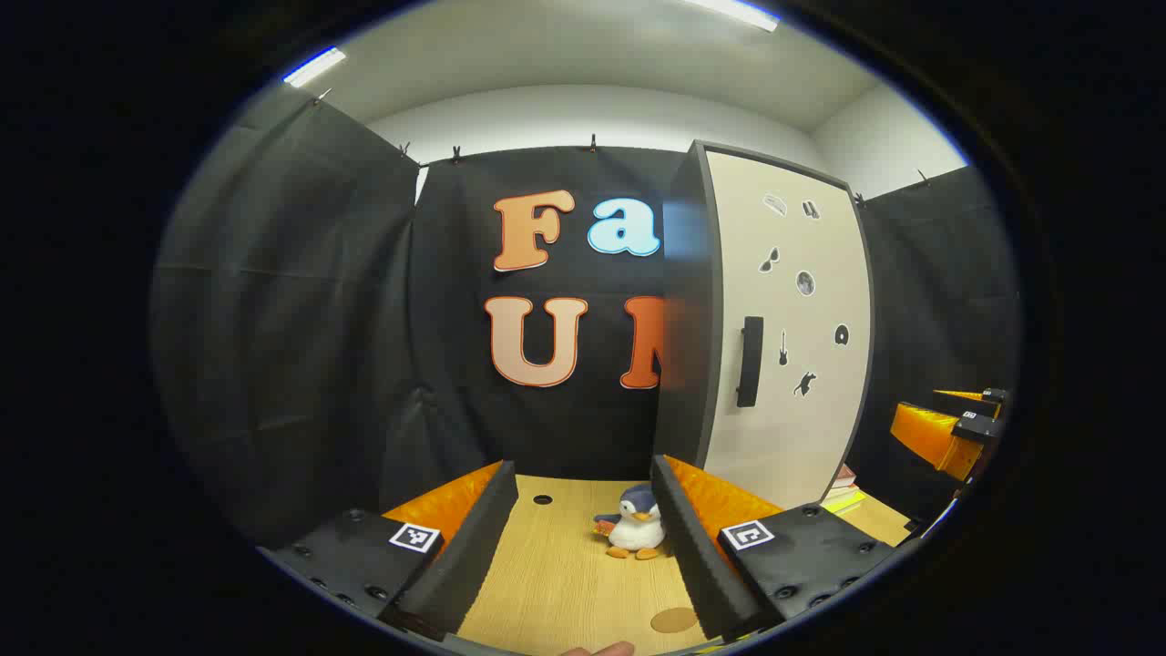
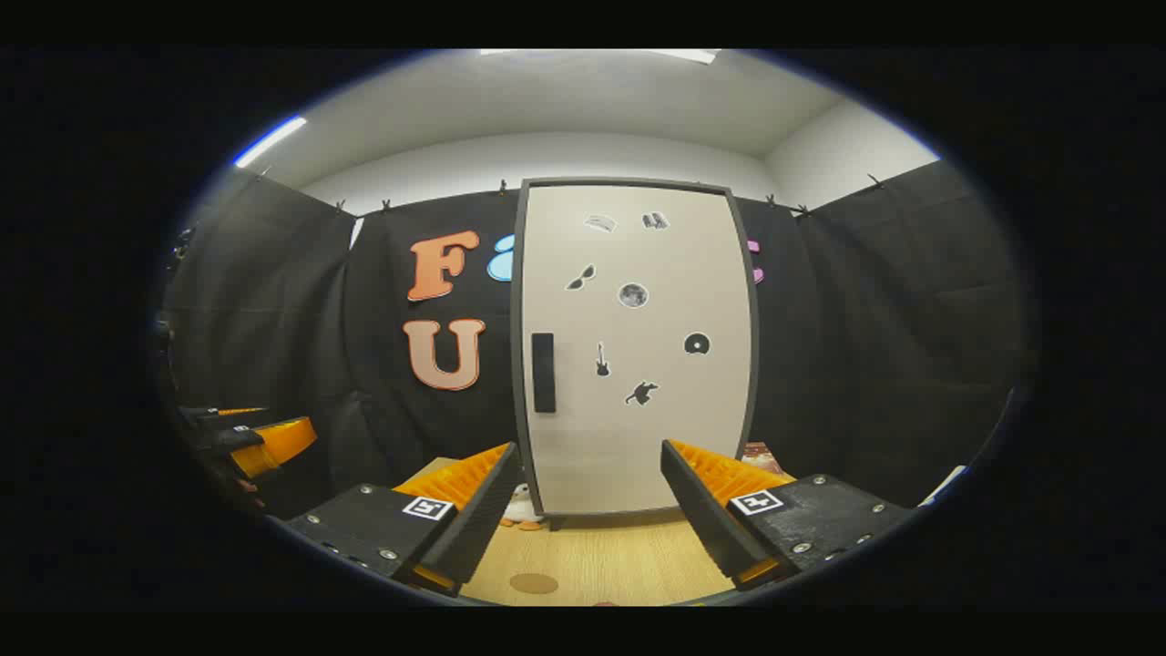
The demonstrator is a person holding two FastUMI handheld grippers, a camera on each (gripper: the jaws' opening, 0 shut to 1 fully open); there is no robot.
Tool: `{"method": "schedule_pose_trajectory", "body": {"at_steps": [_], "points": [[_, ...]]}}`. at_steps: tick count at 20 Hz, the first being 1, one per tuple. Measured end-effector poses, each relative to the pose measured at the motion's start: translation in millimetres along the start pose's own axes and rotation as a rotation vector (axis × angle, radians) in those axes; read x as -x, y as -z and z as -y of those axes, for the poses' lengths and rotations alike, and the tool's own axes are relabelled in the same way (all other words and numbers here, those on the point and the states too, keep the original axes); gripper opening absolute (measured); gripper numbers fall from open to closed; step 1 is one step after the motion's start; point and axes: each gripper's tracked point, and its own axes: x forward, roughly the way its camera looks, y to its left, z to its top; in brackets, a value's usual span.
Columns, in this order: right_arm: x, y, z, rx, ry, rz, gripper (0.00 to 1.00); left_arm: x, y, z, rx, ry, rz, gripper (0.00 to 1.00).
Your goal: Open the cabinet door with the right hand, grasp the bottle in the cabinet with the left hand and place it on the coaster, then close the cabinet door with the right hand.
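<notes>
The tall cabinet (image 2: 638, 346) stands straight ahead in the right gripper view. Its pale door is shut, so the inside is hidden. A dark vertical handle (image 2: 543, 372) sits near the door's left edge. My right gripper (image 2: 590, 448) is open and hangs a short way in front of the door, touching nothing. In the left gripper view the cabinet (image 1: 783, 319) is off to the right, its handle (image 1: 749, 361) facing me. My left gripper (image 1: 583, 466) is open and holds nothing. A round brown coaster (image 1: 674, 620) lies on the wooden table, and it is low in the right gripper view too, coaster (image 2: 534, 583).
A small penguin plush (image 1: 633, 533) sits on the table (image 1: 556, 565) left of the cabinet's foot. Books (image 1: 843, 492) lie by the cabinet's right side. Black cloth walls close the booth at the back and on both sides. The other gripper (image 1: 956, 424) is at the far right.
</notes>
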Motion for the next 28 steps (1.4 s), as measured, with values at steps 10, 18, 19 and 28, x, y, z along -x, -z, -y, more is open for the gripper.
{"method": "schedule_pose_trajectory", "body": {"at_steps": [10, 18, 19, 28], "points": [[-9, 2, -1, -0.004, -0.014, -0.011, 0.95, -7, 4, 1, -0.002, -0.008, -0.008, 0.99], [-13, 8, 0, -0.007, -0.004, -0.020, 0.95, -13, 8, -2, -0.006, -0.014, -0.018, 0.99], [-15, 8, -1, -0.007, -0.005, -0.022, 0.95, -13, 10, -4, -0.005, -0.016, -0.020, 0.99], [-31, 9, -11, -0.008, -0.020, -0.023, 0.95, -21, 15, -9, -0.007, -0.019, -0.031, 0.96]]}}
